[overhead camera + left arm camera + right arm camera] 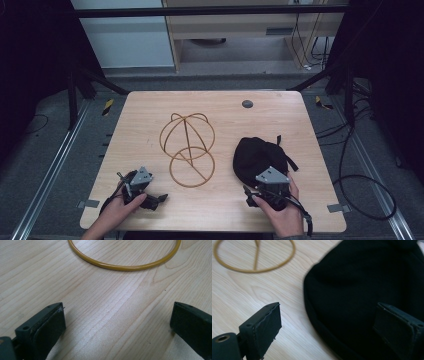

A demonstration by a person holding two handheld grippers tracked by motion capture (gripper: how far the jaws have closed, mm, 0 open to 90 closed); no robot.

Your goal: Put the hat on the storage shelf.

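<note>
A golden wire frame, a domed cage above a flat ring, stands mid-table. A black cap lies to its right. My left gripper, held in a hand near the front left edge, is open over bare wood; its view has the frame's ring ahead of the left gripper. My right gripper sits at the cap's near edge. In its own view the right gripper is open, one jaw over the wood and the other over the black cap, with the ring at upper left.
The wooden table has a small grey disc near its far edge. Black cables lie on the floor at the right. Metal rails run along the table's left side.
</note>
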